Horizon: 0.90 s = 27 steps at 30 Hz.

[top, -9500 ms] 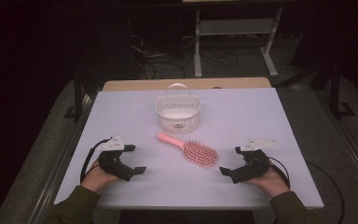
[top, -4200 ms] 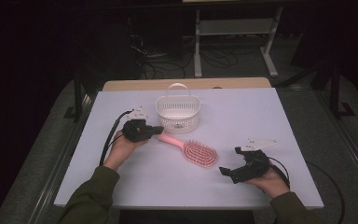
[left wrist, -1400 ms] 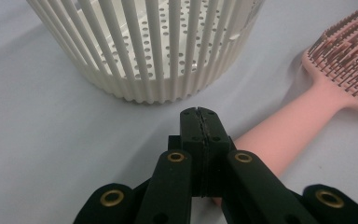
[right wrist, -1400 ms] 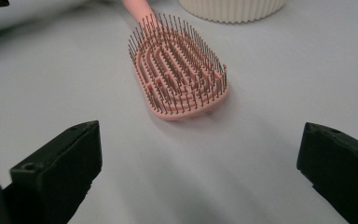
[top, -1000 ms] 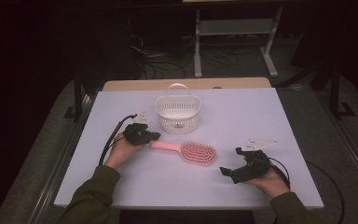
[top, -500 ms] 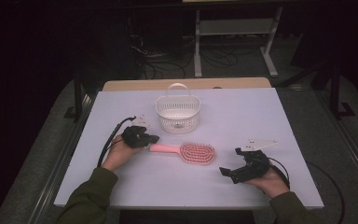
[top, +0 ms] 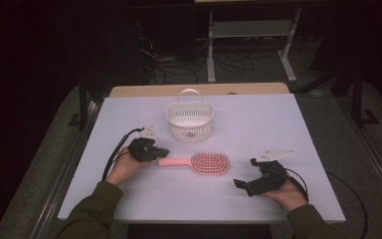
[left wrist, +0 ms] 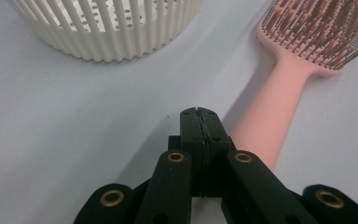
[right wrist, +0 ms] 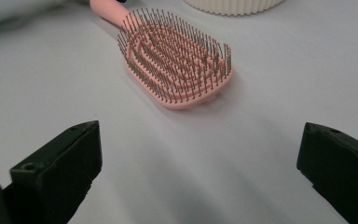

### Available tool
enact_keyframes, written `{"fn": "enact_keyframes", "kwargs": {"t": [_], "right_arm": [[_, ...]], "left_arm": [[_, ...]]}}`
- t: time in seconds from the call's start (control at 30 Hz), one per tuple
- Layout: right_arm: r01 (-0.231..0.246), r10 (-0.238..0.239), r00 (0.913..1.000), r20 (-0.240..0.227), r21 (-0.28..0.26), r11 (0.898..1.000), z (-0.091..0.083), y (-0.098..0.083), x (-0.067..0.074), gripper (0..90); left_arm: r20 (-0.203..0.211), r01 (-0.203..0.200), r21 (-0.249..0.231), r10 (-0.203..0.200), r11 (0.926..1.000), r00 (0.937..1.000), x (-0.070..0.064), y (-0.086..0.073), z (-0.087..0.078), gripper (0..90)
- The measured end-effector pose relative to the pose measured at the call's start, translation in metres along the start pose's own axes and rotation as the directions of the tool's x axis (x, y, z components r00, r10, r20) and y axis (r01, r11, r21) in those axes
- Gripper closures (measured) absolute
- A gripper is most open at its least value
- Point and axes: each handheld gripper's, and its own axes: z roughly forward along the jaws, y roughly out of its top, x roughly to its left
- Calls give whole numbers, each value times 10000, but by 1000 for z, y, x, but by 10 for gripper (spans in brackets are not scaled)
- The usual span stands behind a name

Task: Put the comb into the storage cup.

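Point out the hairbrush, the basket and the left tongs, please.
hairbrush [top: 210, 163], high view, on the bristle head.
basket [top: 190, 124], high view, on its slatted front wall.
left tongs [left wrist: 199, 122], left gripper view, at the closed tips.

The right tongs [right wrist: 200, 177] stand wide apart with nothing between them. Ahead of them, well clear, a pink hairbrush [right wrist: 175, 58] lies bristles up on the pale surface [right wrist: 279, 84]. Beyond it stands a white basket [right wrist: 235, 4].
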Motion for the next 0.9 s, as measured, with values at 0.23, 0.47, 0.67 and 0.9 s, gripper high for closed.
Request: {"fn": "enact_keyframes", "kwargs": {"t": [0.23, 0.47, 0.67, 0.9], "right_arm": [[-9, 9, 10000, 12, 25, 10000, 1, 0, 1, 0], [12, -12, 10000, 8, 18, 10000, 0, 0, 1, 0], [23, -23, 10000, 15, 21, 10000, 0, 0, 1, 0], [23, -23, 10000, 22, 44, 10000, 0, 0, 1, 0]], "left_arm": [[98, 7, 21, -8, 10000, 10000, -4, -4, -4, 900], [176, -79, 156, 77, 9998, 9998, -12, -10, -7, 900], [223, -153, 220, 148, 9996, 9996, -18, -13, -10, 900], [375, -138, 189, 131, 9997, 9992, -28, -20, -16, 900]]}}
